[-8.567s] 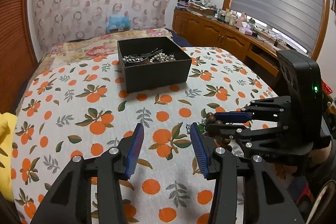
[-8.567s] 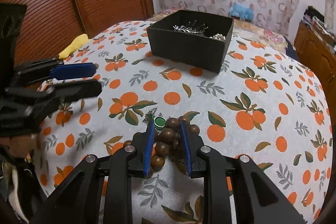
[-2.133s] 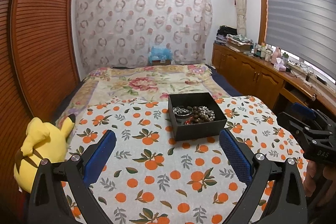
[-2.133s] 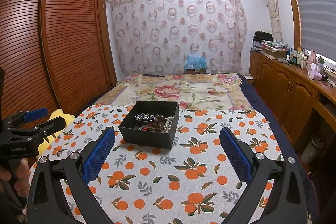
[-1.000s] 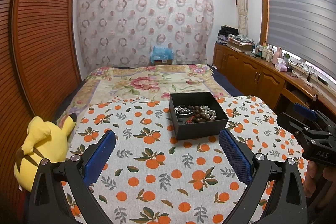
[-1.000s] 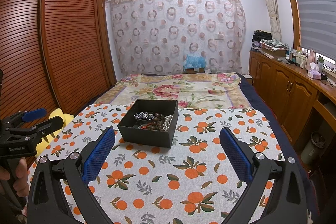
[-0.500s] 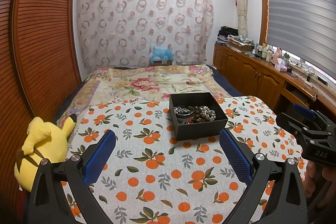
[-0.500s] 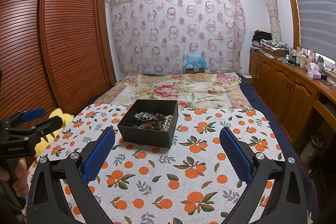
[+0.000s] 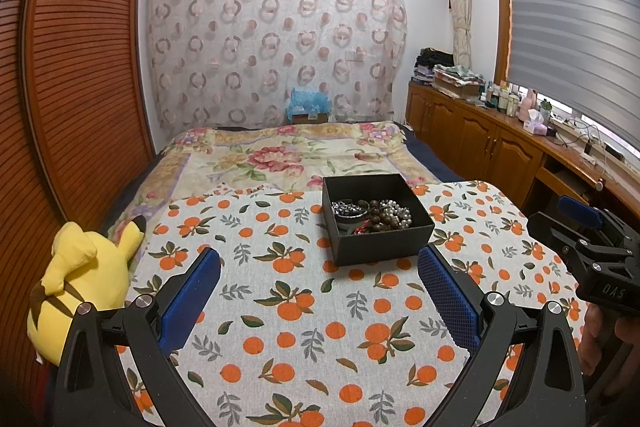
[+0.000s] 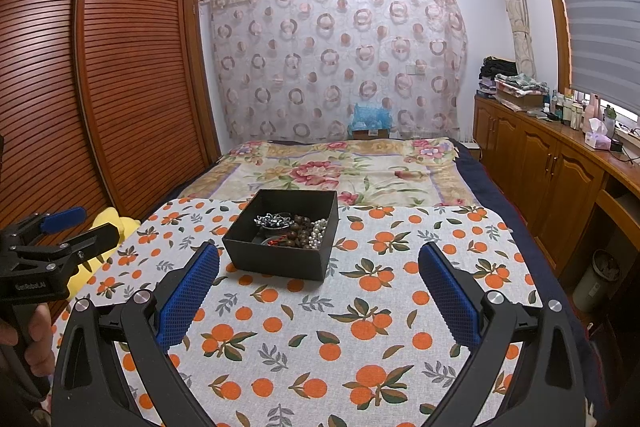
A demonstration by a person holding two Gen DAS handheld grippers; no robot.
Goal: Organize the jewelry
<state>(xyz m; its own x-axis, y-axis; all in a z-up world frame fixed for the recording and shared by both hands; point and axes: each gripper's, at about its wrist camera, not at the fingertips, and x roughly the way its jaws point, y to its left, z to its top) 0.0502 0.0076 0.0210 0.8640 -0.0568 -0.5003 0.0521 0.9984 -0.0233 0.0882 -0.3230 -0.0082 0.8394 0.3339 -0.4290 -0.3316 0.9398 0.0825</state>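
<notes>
A black open box point(image 9: 384, 251) point(image 10: 276, 261) stands on the orange-print cloth point(image 9: 288, 311) point(image 10: 384, 303). Inside it lie a silver chain, brown wooden beads point(image 9: 380, 217) point(image 10: 300, 231) and white pearls point(image 9: 400, 211) point(image 10: 319, 233). My left gripper point(image 9: 319, 269) is open, well back from the box and above the cloth, with nothing between its fingers. My right gripper point(image 10: 319, 269) is open too, equally far back and empty. Each gripper shows at the edge of the other's view, held by a hand: the right gripper point(image 9: 560, 219) and the left gripper point(image 10: 86, 221).
A yellow plush toy point(image 9: 80, 275) point(image 10: 108, 223) lies at the cloth's left edge. A floral bedspread point(image 9: 280, 155) lies behind the cloth. A slatted wooden wardrobe point(image 10: 120, 87) stands left, and wooden cabinets point(image 9: 480, 143) with bottles run along the right.
Since 8.6 s ago the wooden beads left the right gripper and now lie in the box; both grippers opened wide and drew back. Over the last second, nothing visibly moved.
</notes>
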